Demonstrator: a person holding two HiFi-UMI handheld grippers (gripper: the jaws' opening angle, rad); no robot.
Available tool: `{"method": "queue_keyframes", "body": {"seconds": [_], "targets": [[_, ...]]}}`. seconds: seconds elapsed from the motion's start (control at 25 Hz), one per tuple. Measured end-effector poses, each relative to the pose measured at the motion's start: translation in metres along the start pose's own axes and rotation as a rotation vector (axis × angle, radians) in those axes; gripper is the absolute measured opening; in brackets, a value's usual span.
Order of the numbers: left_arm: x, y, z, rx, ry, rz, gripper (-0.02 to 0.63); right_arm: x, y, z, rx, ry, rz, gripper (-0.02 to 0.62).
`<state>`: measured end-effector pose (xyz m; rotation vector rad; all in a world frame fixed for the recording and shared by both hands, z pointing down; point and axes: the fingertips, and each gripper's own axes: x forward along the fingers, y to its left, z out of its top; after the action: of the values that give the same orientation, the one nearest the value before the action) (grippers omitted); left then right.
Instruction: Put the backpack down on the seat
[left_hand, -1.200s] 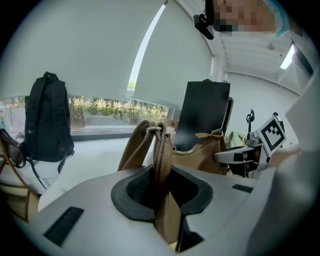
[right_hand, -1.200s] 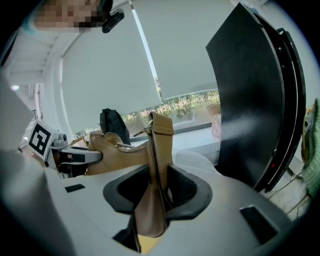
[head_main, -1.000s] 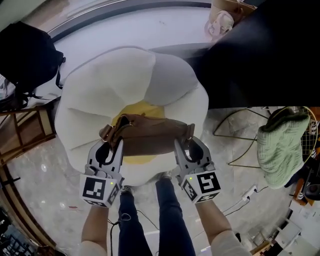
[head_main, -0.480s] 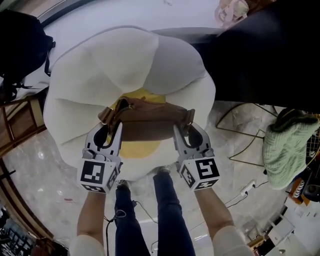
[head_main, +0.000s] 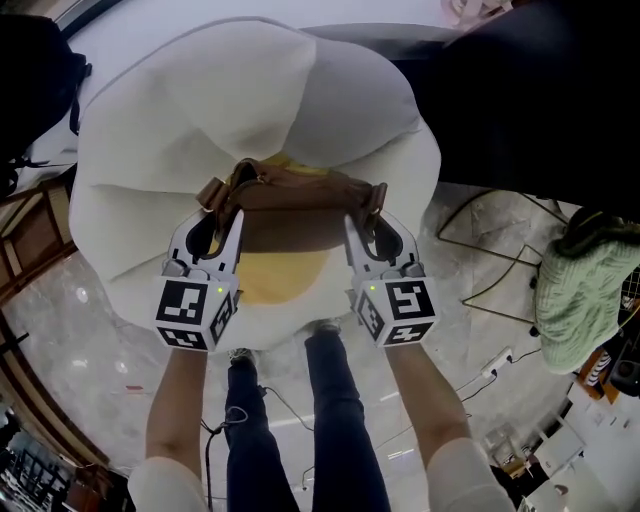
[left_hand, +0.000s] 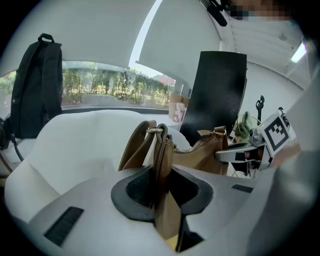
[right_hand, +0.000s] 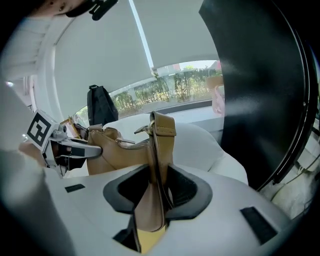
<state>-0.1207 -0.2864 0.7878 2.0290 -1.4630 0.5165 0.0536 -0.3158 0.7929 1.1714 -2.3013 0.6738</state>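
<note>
The person stands over a white, petal-shaped seat (head_main: 200, 90) with 2 tools held out in front. The left gripper (head_main: 213, 235) is clamped on the strap end at one side of the brown backpack (head_main: 295, 205), and the right gripper (head_main: 368, 240) is clamped on the strap end at the other side, so the bag hangs stretched between them. It sits over the far edge of the seat's yellow centre (head_main: 280, 275); I cannot tell whether it touches the cushion. A black bag (left_hand: 35, 90) hangs beyond the seat, and a green knit cloth (head_main: 585, 290) lies off to the right.
</note>
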Motion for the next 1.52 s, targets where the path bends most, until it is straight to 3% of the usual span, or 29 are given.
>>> {"method": "queue_keyframes", "body": {"seconds": [0.68, 1.52], "targets": [[0.058, 0.035, -0.036, 0.005, 0.106, 0.015, 0.094, 0.067, -0.018, -0.045, 0.045, 0.103, 0.025, 0.135], [0.104, 0.051, -0.056, -0.046, 0.183, 0.020, 0.094, 0.111, -0.045, -0.060, 0.043, 0.175, 0.032, 0.135]]}}
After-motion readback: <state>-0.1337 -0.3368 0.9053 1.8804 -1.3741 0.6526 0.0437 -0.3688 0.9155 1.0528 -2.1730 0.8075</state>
